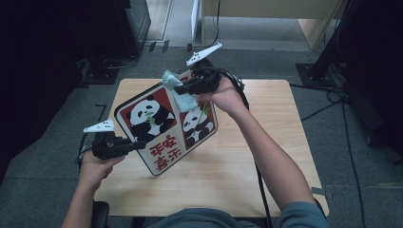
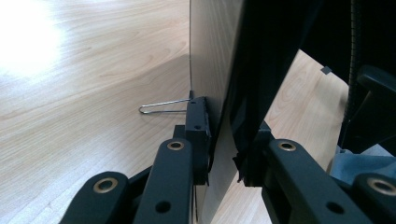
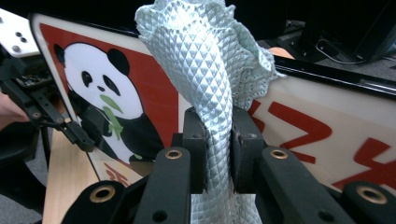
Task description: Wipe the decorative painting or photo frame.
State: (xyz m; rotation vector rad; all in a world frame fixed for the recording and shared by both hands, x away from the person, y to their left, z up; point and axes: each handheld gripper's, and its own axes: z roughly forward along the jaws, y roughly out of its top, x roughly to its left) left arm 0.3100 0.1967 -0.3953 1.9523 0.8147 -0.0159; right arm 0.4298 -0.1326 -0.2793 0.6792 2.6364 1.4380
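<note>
Pale cloth is bunching in my clenched right gripper; left gripper is pinching the sign, which risks slipping.

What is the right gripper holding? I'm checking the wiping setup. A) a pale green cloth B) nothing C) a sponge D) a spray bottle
A: in the right gripper view the right gripper has its fingers pinched on a pale green cloth, held in front of the panda sign that the left gripper grips by its edge.
</note>
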